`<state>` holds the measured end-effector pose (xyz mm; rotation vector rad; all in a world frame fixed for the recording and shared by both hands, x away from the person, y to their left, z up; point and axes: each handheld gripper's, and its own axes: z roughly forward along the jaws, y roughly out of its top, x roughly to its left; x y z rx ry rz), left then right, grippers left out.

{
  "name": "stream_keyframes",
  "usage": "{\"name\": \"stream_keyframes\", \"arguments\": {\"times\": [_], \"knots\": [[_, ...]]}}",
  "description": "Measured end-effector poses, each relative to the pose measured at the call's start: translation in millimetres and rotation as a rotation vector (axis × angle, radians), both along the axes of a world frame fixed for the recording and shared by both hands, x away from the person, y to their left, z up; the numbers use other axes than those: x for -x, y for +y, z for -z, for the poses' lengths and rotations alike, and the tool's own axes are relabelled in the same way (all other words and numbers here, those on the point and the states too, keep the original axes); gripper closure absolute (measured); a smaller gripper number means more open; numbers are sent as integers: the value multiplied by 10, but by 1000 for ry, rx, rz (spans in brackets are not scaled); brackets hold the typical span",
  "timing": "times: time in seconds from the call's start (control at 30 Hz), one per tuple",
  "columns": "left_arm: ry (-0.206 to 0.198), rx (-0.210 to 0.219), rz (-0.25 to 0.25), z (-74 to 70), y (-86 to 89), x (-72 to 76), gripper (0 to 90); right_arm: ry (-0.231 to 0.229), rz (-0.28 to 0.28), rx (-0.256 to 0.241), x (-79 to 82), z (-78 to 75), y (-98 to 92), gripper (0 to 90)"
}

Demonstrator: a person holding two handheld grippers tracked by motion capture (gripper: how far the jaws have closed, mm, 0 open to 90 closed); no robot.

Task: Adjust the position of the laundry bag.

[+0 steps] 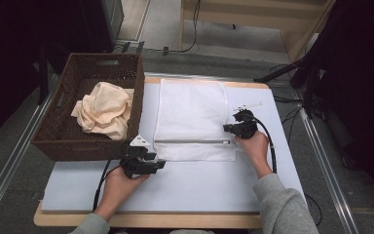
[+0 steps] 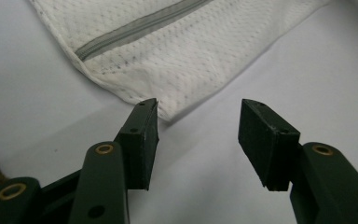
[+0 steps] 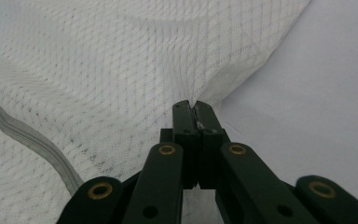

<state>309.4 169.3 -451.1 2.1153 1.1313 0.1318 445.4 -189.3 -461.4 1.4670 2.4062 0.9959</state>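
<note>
While the white mesh laundry bag [image 1: 192,117] lies flat mid-surface [image 1: 185,187] beside the wicker basket [image 1: 126,63], limp, light, best pinched at edges or corners, right gripper [image 3: 195,108] pressed together on its right edge, left gripper [image 2: 198,123] spread at the near corner, zipper pull hard to make out.

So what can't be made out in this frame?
- Zipper pull of the mesh bag: too small in the high view, cut off in both gripper views.
- Bag contents: mesh hides them.
- Basket floor: cream cloth covers it.
- Right gripper: whether it pinches mesh, jaws block it.
</note>
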Motion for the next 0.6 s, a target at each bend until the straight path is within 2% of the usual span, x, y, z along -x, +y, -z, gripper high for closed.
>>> {"name": "stream_keyframes", "arguments": {"times": [0.13, 0.17, 0.23, 0.3, 0.4, 0.47, 0.6], "knots": [[6, -10, -4, 60, -37, -76, 491, 5, 4, 0, 21, 4, -25, 900], [-10, -25, -6, 89, -47, -113, 501, 11, 7, -8, 34, 6, -44, 898], [-19, -30, -14, 98, -53, -136, 525, 12, 6, -7, 46, 7, -53, 898], [-38, -43, -21, 108, -73, -136, 588, 14, 7, -7, 60, 10, -55, 898], [-78, -98, -19, 111, -120, -128, 674, 14, 9, -10, 70, 15, -63, 896], [-93, -116, -20, 115, -133, -126, 727, 15, 10, -11, 75, 10, -67, 895], [-76, -83, -24, 130, -138, -150, 870, 14, 7, -1, 93, 5, -70, 895]]}}
